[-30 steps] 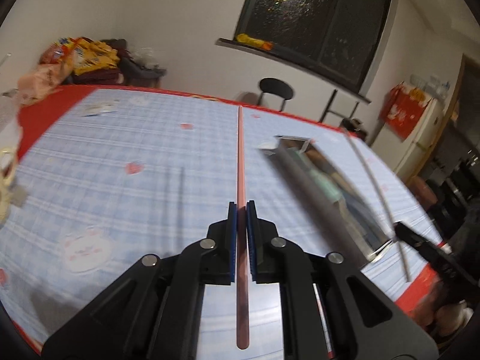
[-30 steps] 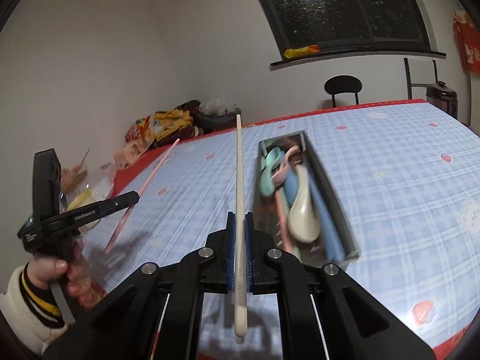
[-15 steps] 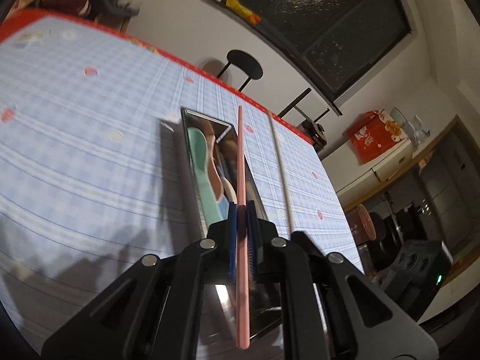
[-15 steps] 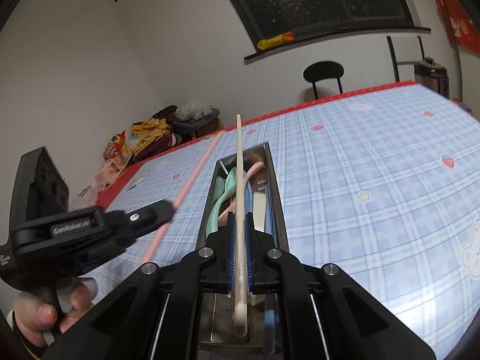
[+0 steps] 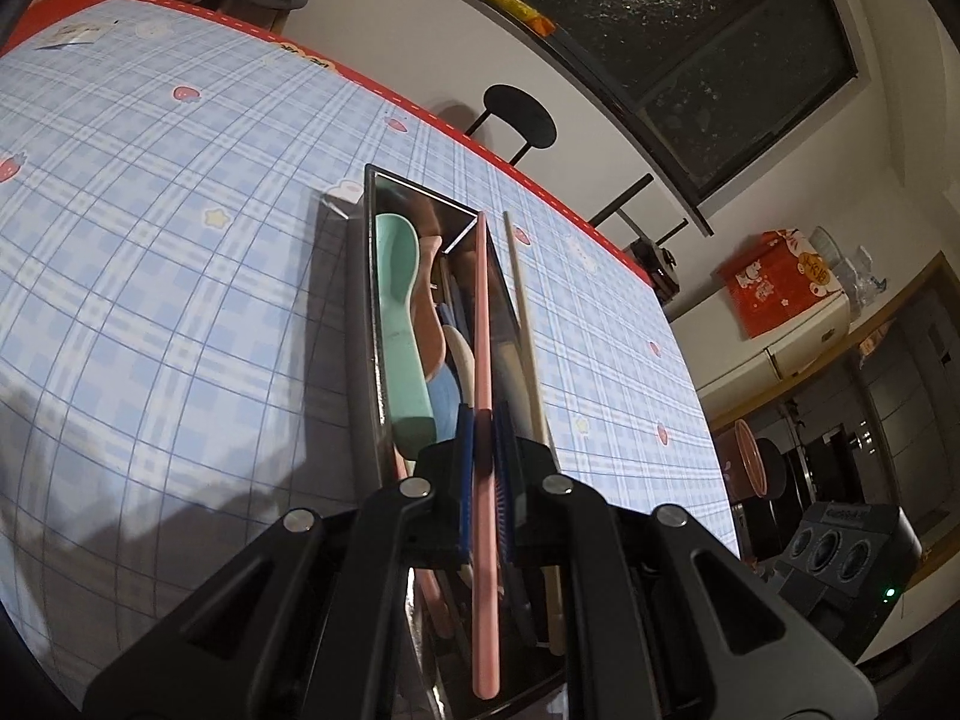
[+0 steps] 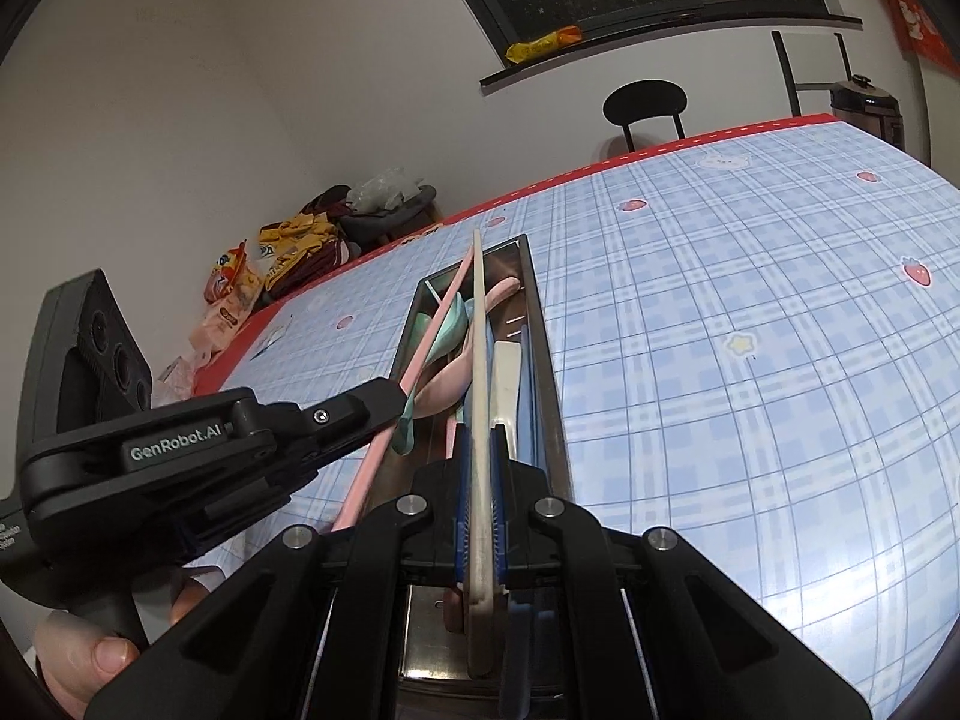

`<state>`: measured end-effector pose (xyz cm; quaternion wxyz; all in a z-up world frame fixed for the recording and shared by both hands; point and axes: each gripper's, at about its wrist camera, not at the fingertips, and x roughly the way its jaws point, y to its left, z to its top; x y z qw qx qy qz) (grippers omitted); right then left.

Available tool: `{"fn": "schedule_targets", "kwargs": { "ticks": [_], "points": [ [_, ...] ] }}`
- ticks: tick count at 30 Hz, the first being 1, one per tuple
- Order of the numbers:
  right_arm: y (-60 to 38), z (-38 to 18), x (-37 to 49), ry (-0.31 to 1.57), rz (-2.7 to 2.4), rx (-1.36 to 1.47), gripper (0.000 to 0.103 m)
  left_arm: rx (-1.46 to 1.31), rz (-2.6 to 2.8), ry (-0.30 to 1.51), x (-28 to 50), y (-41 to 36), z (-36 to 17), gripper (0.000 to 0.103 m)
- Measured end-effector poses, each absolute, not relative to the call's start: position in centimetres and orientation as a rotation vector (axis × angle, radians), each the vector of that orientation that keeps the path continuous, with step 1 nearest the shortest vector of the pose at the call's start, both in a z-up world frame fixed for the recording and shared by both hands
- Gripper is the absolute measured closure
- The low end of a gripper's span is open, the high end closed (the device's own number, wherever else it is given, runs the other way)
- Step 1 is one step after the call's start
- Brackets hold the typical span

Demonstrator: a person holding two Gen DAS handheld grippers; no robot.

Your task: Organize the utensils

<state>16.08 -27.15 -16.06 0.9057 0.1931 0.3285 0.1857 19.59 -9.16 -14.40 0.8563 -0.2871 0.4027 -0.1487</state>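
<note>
A long steel tray (image 5: 367,276) (image 6: 545,324) lies on the blue checked tablecloth and holds several plastic spoons, among them a mint one (image 5: 401,324) and a pink one (image 6: 447,381). My left gripper (image 5: 482,426) is shut on a pink chopstick (image 5: 483,324), held lengthwise just above the tray. My right gripper (image 6: 478,450) is shut on a cream chopstick (image 6: 478,324), also lengthwise above the tray. The two sticks lie side by side. The left gripper (image 6: 384,399) with its pink chopstick (image 6: 420,348) shows in the right wrist view.
A black chair (image 5: 521,117) stands beyond the table's far red edge. Snack bags and clothes (image 6: 288,252) are piled at the far left corner. An orange box (image 5: 780,282) sits on a fridge to the right.
Both grippers have swung in over the tray and lowered. The two chopsticks now lie lengthwise above it, close together, where a second ago they were apart over the cloth.
</note>
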Motion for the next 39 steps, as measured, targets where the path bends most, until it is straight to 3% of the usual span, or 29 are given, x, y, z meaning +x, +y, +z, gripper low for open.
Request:
{"fn": "schedule_targets", "kwargs": {
  "ticks": [8, 11, 20, 22, 24, 28, 30, 39],
  "points": [
    [-27.6, -16.1, 16.3, 0.68, 0.384, 0.424, 0.095, -0.595, -0.305, 0.855, 19.8, -9.3, -14.8, 0.09],
    [-28.1, -15.7, 16.0, 0.65, 0.385, 0.449, 0.086, -0.555, -0.286, 0.821, 19.5, -8.8, -13.7, 0.084],
    [-28.5, -13.8, 14.9, 0.572, 0.274, 0.37, 0.032, -0.368, -0.177, 0.696, 17.8, -6.1, -9.6, 0.055],
    [-28.4, -13.0, 14.5, 0.557, 0.229, 0.327, 0.014, -0.314, -0.159, 0.672, 17.1, -5.7, -8.7, 0.046],
    [-28.1, -12.1, 13.9, 0.539, 0.194, 0.279, 0.006, -0.246, -0.146, 0.633, 16.1, -5.2, -7.5, 0.038],
    [-27.3, -9.4, 11.8, 0.503, 0.119, 0.154, 0.006, -0.19, -0.151, 0.544, 14.1, -4.0, -5.1, 0.013],
    [-27.1, -7.9, 10.6, 0.483, 0.08, 0.121, 0.006, -0.148, -0.156, 0.498, 12.8, -3.5, -3.7, 0.006],
    [-26.7, -1.5, 3.2, 0.351, -0.099, 0.013, 0.006, 0.0, -0.094, 0.376, 7.2, -1.8, 1.1, 0.006]
  ]
}}
